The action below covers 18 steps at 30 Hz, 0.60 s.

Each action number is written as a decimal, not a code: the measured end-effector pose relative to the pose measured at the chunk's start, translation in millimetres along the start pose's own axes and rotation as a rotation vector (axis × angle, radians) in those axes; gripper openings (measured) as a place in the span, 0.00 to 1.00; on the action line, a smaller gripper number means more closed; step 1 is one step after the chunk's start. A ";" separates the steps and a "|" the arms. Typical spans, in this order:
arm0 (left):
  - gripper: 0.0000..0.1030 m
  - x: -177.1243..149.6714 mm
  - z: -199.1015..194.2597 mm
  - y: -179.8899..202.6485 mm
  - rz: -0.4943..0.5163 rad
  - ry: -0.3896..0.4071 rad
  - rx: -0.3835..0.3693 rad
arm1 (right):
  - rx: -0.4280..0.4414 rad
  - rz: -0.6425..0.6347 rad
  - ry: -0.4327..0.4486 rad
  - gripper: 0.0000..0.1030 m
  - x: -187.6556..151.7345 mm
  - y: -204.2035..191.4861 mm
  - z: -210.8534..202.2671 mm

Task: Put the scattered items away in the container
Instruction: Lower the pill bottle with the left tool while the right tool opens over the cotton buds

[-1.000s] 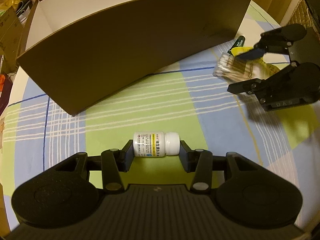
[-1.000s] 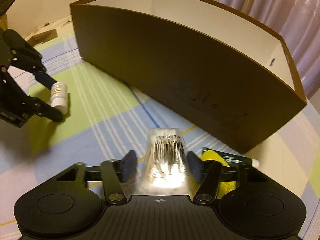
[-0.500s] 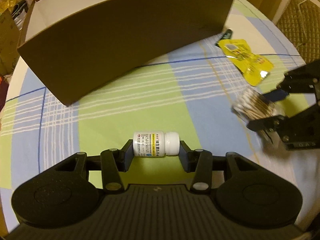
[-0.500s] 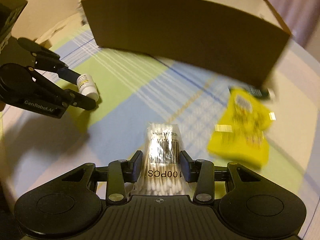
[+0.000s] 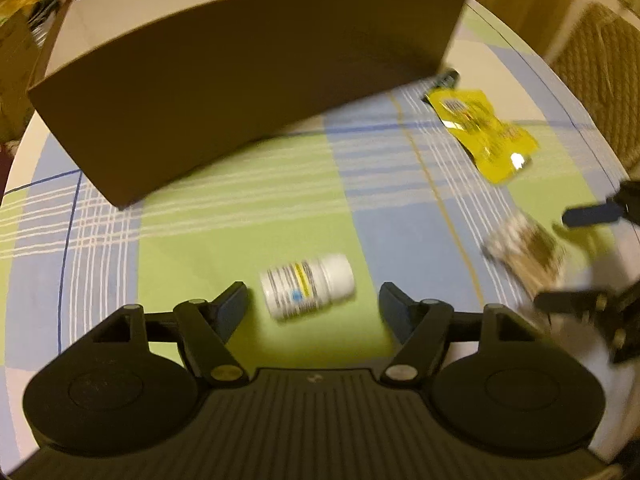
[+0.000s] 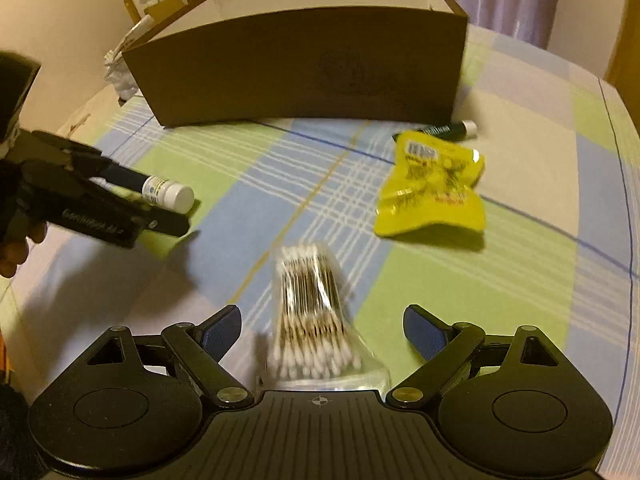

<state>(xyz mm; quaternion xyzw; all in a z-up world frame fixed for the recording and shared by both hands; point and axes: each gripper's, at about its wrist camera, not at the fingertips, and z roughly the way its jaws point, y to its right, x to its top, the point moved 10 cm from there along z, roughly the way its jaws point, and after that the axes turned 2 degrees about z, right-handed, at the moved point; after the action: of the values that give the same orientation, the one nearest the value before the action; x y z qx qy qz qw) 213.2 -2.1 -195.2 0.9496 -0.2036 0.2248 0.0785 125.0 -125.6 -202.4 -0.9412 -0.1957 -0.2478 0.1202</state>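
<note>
A white pill bottle [image 5: 307, 291] lies on its side on the checked tablecloth, between the fingers of my left gripper [image 5: 313, 294], which stands open and apart from it. A clear pack of cotton swabs [image 6: 312, 312] lies flat between the spread fingers of my open right gripper [image 6: 322, 316]. The brown box [image 6: 300, 64] with a white inside stands farther back. In the left wrist view the right gripper [image 5: 580, 258] sits at the far right around the blurred swabs [image 5: 524, 252]. From the right wrist view the left gripper [image 6: 160, 200] frames the bottle [image 6: 168, 194].
A yellow snack packet [image 6: 436, 184] lies right of centre, with a dark tube [image 6: 444, 130] behind it near the box's right corner. A hand [image 6: 16, 248] holds the left gripper. Cartons and a crumpled bag stand behind the box. A woven chair [image 5: 600, 60] is beyond the table edge.
Both grippers have opened: the left let go of the pill bottle and the right let go of the swab pack, both now lying on the cloth. The right gripper has drawn back from the box.
</note>
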 end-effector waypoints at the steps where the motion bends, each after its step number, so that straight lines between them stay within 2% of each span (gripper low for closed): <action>1: 0.65 4.5 3.3 -1.6 -0.015 0.005 0.007 | -0.006 -0.004 0.004 0.91 5.3 -2.4 3.1; 3: 0.56 11.7 8.9 -1.0 -0.005 0.012 0.015 | -0.011 -0.001 0.011 0.91 10.2 -4.0 1.2; 4: 0.38 14.0 8.9 1.8 0.025 0.018 0.016 | -0.016 -0.001 0.012 0.91 12.7 -4.8 1.6; 5: 0.33 13.9 8.1 4.9 0.052 0.020 0.006 | -0.019 -0.005 0.015 0.91 14.9 -5.4 4.0; 12: 0.33 -9.0 -6.5 3.3 0.111 0.035 -0.039 | -0.030 0.008 0.012 0.91 11.8 -7.3 -2.0; 15: 0.33 -19.9 -14.6 6.8 0.173 0.043 -0.085 | -0.033 0.015 0.006 0.91 7.4 -7.7 -3.9; 18: 0.33 -28.1 -20.0 7.2 0.215 0.048 -0.087 | -0.034 0.021 0.002 0.91 4.7 -9.3 -5.5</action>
<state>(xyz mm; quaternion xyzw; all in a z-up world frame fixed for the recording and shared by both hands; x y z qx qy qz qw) 179.3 6.0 -190.0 0.9124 -0.3120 0.2454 0.0999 122.5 -117.6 -194.2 -0.9448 -0.1818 -0.2506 0.1070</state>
